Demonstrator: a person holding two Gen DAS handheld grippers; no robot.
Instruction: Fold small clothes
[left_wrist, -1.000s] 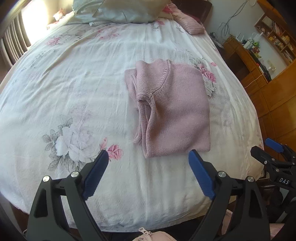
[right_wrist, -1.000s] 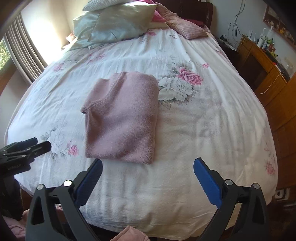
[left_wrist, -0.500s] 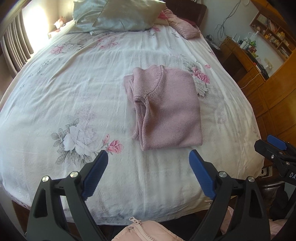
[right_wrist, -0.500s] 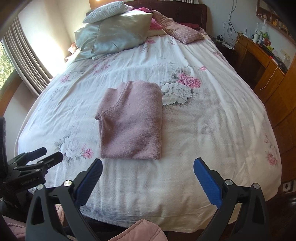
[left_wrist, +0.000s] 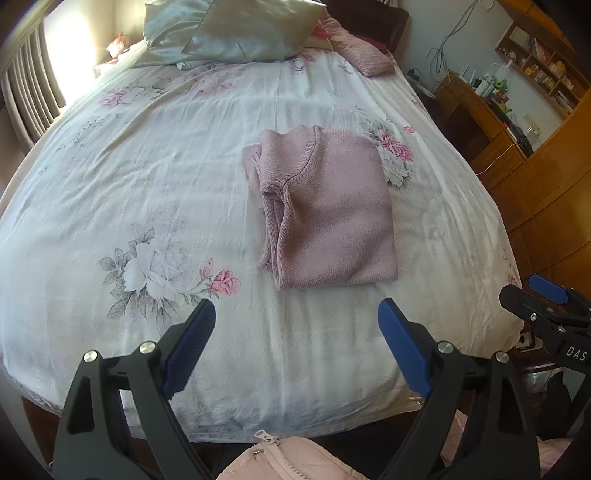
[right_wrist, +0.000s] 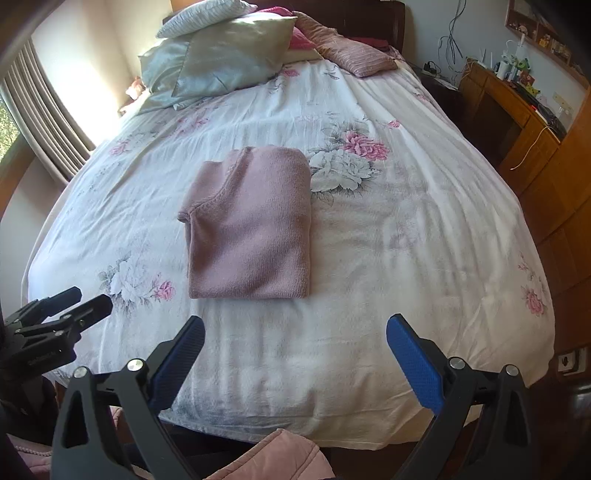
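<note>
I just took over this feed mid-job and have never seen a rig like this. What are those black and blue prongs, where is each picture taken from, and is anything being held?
There is no robot arm here. A person holds a two-finger clamp in each hand, and a wide-angle camera on each clamp looks forward along its fingers. The black arms with blue pads at the bottom of each picture are those fingers.

One picture comes from the left gripper, the other from the right gripper. Each also catches its partner at the side edge of its view.

Both look over a bed with a white floral cover. On it lies a pink knitted sweater, folded into a neat rectangle. Pillows sit at the far end, and a wooden desk stands to the right.

Nothing is held: both grippers are open and short of the sweater.
</note>
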